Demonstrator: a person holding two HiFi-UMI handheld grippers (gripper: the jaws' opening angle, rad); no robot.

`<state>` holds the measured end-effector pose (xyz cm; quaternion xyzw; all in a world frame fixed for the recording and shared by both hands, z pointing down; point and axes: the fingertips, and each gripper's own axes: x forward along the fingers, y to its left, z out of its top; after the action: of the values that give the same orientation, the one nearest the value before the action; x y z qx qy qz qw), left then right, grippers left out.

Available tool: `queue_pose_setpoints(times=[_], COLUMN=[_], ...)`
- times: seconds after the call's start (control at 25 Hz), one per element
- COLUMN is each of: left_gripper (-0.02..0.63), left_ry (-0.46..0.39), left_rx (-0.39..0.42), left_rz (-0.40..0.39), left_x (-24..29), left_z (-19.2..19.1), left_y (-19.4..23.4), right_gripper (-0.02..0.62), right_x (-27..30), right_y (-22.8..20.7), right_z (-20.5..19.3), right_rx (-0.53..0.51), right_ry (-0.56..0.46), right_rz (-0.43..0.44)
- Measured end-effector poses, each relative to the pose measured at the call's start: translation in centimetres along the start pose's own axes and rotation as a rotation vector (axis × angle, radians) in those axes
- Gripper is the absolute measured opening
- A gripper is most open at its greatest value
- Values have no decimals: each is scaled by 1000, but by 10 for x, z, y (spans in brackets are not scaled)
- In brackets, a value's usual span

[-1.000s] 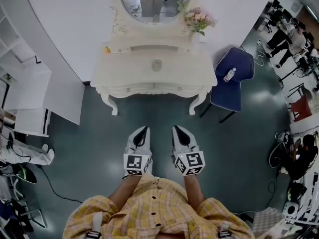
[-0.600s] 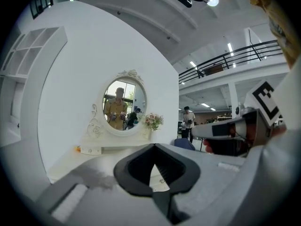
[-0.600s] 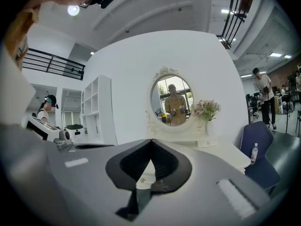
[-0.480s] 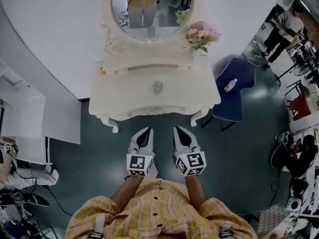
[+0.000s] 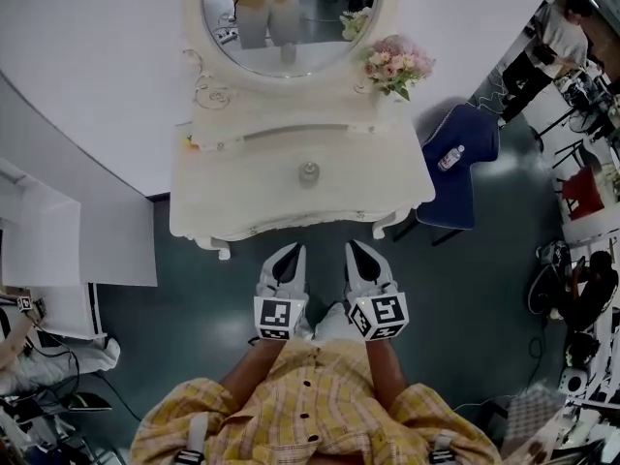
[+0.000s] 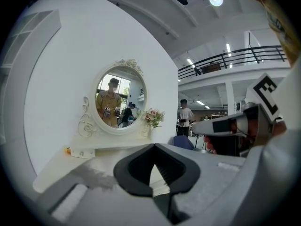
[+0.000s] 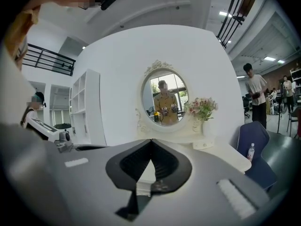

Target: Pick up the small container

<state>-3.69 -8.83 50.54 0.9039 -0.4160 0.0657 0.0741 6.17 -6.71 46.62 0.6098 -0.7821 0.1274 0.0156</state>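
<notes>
Head view: closing on the cream-white carved dressing table (image 5: 242, 201), bringing its front edge from well ahead of the claw tips a second ago to just ahead of them now. Seeing more of the oval mirror (image 5: 291, 27) too, with the reflection filling out behind the tabletop. Judging from that, finishing the walk-up rather than starting the reach.

Carrying the grey left claw (image 5: 288, 256) and the grey right claw (image 5: 360, 254) side by side, both pointing forward at the table, marker cubes trailing back toward the yellow plaid shirt (image 5: 310, 405). Showing both pairs of jaws pressed together at the tips in the left gripper view and the right gripper view, pinching nothing, with only pale tabletop showing past the pads. Probably needing to spread one pair before going in for the grasp.

Locating the small pale round container (image 5: 308, 171) ahead of both claws, roughly on the line running between them, past the table's front edge near the middle of the top. Standing alone and upright, apparently topped with a little knob or lid, though looking too small for more detail. Sitting well apart from the pink flowers (image 5: 395, 64) off ahead and to the right of the right claw, leaving open room on every side for the jaws.
</notes>
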Motion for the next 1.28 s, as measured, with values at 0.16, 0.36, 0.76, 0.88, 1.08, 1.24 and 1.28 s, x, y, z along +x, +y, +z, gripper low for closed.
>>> queue_pose_setpoints(times=[0.16, 0.36, 0.76, 0.88, 1.08, 1.24, 1.28], left_gripper=[-3, -3, -3, -3, -3, -3, -3], left_ry=[24, 46, 91, 113, 158, 196, 205], left_rx=[0, 19, 7, -10, -28, -29, -29], left_rz=[3, 33, 87, 95, 106, 113, 116], left_x=[16, 39, 94, 109, 134, 150, 154], left_z=[-8, -14, -24, -32, -45, -62, -66], left_y=[6, 15, 40, 44, 53, 56, 57], right_gripper=[2, 2, 2, 2, 2, 2, 2], right_x=[15, 36, 94, 104, 124, 137, 140], right_y=[-11, -33, -64, -73, -87, -96, -98], right_z=[-5, -15, -19, -23, -36, -47, -49], right_rx=[10, 39, 40, 42, 50, 54, 54], right_ry=[7, 28, 67, 84, 118, 140, 146], right_rz=[0, 14, 77, 84, 97, 108, 112])
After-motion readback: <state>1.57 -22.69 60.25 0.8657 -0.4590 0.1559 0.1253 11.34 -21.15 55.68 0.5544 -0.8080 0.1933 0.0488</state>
